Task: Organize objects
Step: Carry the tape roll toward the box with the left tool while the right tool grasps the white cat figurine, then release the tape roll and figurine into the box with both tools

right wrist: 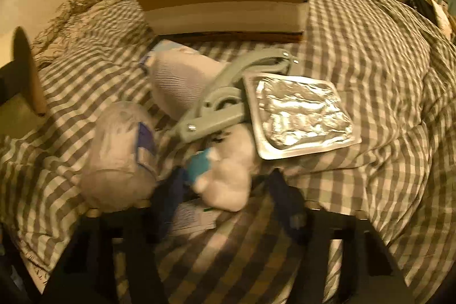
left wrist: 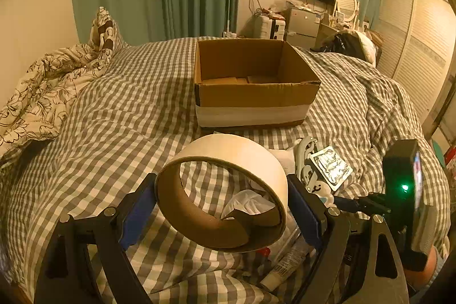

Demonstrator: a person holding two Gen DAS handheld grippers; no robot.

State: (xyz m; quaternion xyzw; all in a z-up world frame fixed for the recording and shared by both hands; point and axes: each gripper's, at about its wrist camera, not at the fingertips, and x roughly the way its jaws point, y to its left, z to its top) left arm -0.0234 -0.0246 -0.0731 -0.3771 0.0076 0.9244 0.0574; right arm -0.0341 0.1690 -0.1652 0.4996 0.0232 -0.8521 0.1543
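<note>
Setting: bed [left wrist: 136,110] covered by a grey checked sheet, with an open cardboard box [left wrist: 250,93] set on it beyond a pile of small items.
Left gripper [left wrist: 222,207]: closed on a tape roll [left wrist: 228,190], pinched across its outer sides by the blue pads [left wrist: 136,210] and held up above the sheet, short of the box.
Tape roll handling: judged light and stiff; a cardboard ring is likely to flex if squeezed hard, so the side grip seems sound.
Right gripper [right wrist: 228,198]: jaws are seen spread, nothing held, lowered over a white plush toy [right wrist: 228,175].
Plush handling: judged soft and light; best taken around its body.
Pile: foil blister pack [right wrist: 299,115] resting on a grey hand tool [right wrist: 225,98], a white sock [right wrist: 179,81] just beside, a wrapped bundle [right wrist: 119,161] to the left.
Blur: right view is smeared, so small details cannot be made out.
</note>
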